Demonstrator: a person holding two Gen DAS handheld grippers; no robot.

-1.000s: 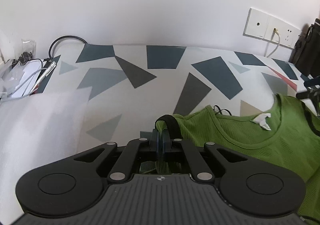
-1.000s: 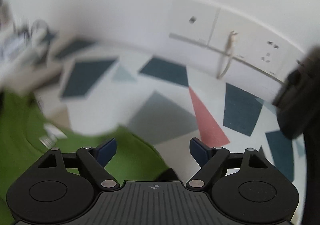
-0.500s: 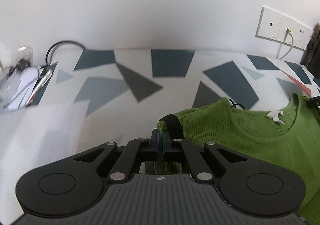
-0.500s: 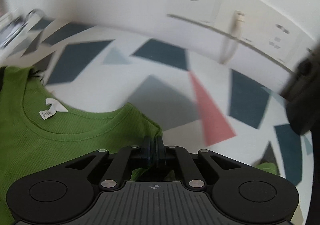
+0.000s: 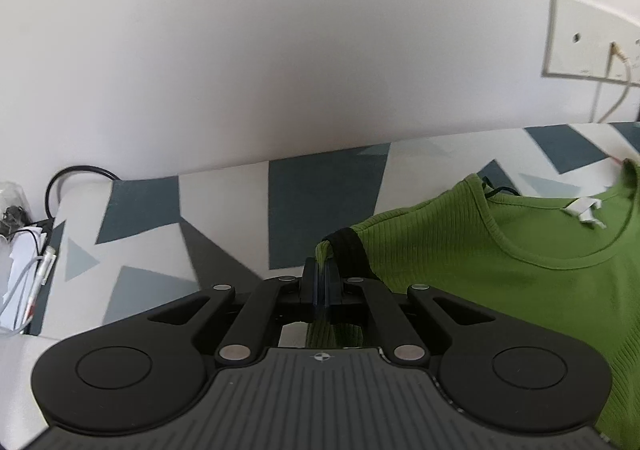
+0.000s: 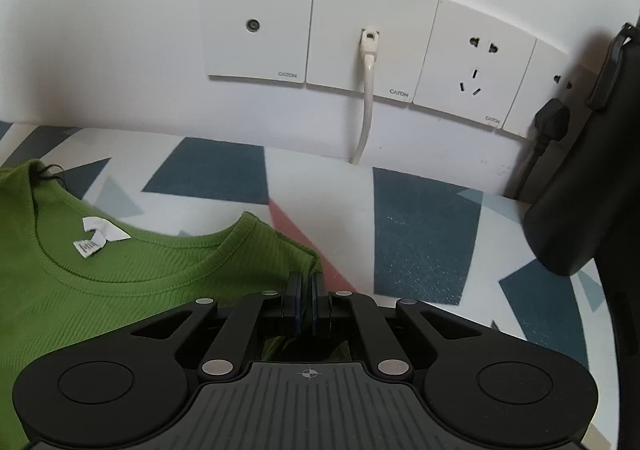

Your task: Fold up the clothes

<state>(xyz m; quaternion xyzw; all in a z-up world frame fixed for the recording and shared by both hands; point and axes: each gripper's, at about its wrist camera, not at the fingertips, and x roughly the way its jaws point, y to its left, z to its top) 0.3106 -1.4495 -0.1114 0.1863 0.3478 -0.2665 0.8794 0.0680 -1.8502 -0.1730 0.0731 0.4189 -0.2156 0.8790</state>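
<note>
Both sets of jaws are clamped on the green top point(image 6: 120, 282) at its shoulders: left gripper point(image 5: 322, 282), right gripper point(image 6: 306, 304). Soft, light, floppy knit, so shoulder corners seem the right grab.

Each gripper, left gripper point(image 5: 322, 274) and right gripper point(image 6: 306, 290), is matte black: ribbed grey-black body with a small crosshair mark, round discs at both sides, silver rivets on angled linkage arms, blue finger pads.

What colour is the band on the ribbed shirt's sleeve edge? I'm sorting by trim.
Black, on the green ribbed shirt; clearest in the left wrist view.
</note>
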